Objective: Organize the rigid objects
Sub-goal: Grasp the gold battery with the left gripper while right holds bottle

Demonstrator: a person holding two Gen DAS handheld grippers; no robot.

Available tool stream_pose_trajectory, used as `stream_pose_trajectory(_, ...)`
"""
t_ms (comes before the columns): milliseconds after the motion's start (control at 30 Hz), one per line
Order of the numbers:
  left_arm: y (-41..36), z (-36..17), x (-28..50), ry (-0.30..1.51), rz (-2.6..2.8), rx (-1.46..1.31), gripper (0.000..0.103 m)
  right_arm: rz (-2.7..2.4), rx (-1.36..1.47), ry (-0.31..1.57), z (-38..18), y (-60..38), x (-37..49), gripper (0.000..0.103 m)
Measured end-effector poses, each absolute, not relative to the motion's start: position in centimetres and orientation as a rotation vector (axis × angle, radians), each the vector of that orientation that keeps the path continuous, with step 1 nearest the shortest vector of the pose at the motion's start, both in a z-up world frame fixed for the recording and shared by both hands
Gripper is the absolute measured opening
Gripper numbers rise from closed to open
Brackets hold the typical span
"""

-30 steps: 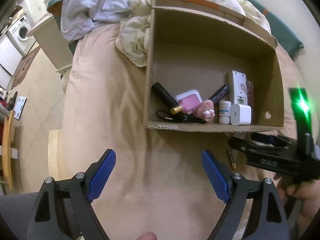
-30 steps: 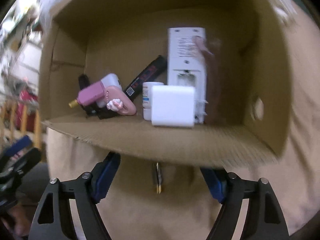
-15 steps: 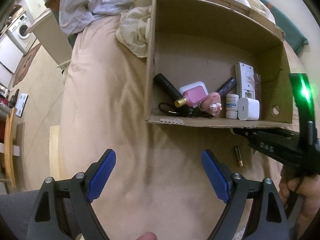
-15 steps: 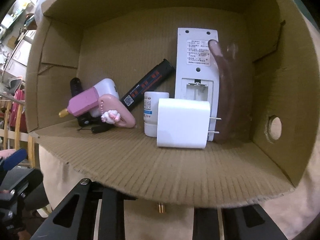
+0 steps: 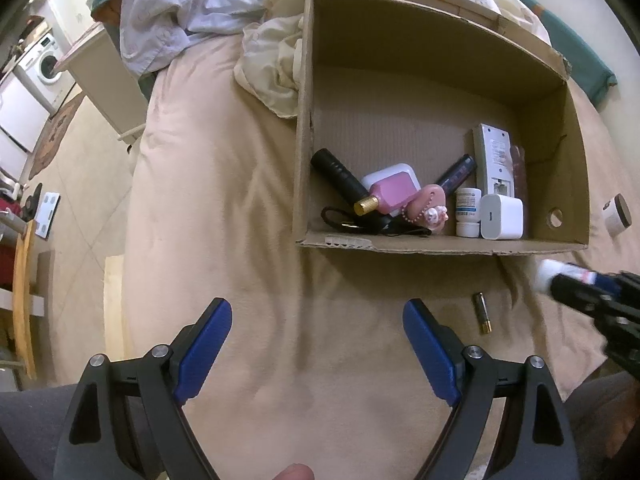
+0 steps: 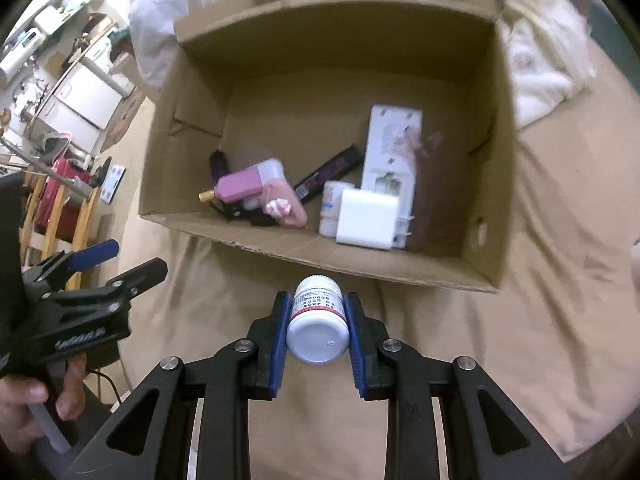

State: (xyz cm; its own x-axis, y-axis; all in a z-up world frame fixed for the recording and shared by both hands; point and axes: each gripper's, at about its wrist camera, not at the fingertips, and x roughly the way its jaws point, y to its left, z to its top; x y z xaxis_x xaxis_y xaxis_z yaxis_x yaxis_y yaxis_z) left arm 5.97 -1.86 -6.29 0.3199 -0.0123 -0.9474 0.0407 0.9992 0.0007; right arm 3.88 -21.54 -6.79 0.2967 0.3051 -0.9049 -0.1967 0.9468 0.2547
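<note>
My right gripper point(image 6: 318, 308) is shut on a small white pill bottle point(image 6: 318, 326), held lying between the blue pads just in front of the cardboard box point(image 6: 360, 264). In the left wrist view the same bottle point(image 5: 550, 274) shows blurred at the right edge. The box point(image 5: 440, 246) holds a white charger point(image 5: 502, 217), a white remote point(image 5: 493, 160), a pink perfume bottle point(image 5: 390, 196), a second white bottle point(image 5: 467, 212) and dark tubes. My left gripper point(image 5: 318, 344) stands open over bare bedsheet. A battery point(image 5: 482, 312) lies on the sheet before the box.
Crumpled white bedding point(image 5: 272, 60) lies behind and left of the box. A small round white jar point(image 5: 618, 216) sits on the bed right of the box. The bed's left edge drops to the floor, where a washing machine point(image 5: 44, 64) stands far left.
My right gripper has shut on the white pill bottle and lifted back from the box front. The left gripper has stayed where it was, still open.
</note>
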Motion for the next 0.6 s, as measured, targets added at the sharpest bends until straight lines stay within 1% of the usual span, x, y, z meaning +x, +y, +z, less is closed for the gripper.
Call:
stream_pose_trajectory(67, -1.7, -6.4, 5.9, 1.242, -0.031, 0.025, 0.086, 0.328, 0.126, 1.182, -6.0, -22.5, 3.0, 0.029)
stream_pose_trajectory(333, -2.4, -7.2, 5.7, 1.258, -0.017, 0.066, 0.086, 0.305, 0.236, 1.101, -5.2, -24.9, 4.7, 0.028)
stream_pose_trajectory(600, -9.0, -8.3, 5.3, 1.304, -0.088, 0.104, 0.086, 0.273, 0.328, 1.025, -2.8, -27.6, 5.5, 0.029)
